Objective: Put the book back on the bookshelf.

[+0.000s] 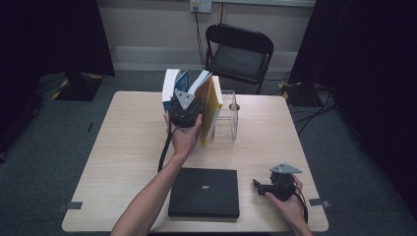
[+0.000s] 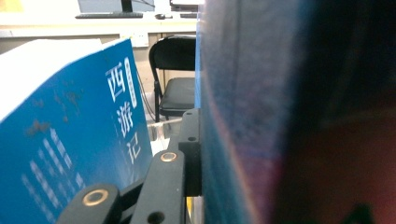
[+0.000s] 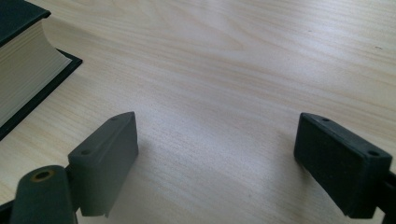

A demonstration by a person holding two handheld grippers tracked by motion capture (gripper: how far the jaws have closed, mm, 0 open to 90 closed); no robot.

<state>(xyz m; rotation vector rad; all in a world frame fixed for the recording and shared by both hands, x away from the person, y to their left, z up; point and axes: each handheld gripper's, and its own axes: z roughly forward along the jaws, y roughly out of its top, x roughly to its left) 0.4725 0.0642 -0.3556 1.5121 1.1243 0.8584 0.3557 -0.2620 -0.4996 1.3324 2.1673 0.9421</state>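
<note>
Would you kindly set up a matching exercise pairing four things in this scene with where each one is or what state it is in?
Things:
1. black book
2. folding chair
3. right gripper
4. left gripper

Places or states:
A. behind the far edge of the table
B. shut on a book among the upright books
C. lying flat near the table's front edge
D. jaws open over bare wood

Pairs: 1-C, 2-A, 3-D, 4-B

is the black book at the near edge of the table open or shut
Shut. The black book lies flat on the table with its cover closed; the right claw view shows its page edges stacked under that cover.
</note>
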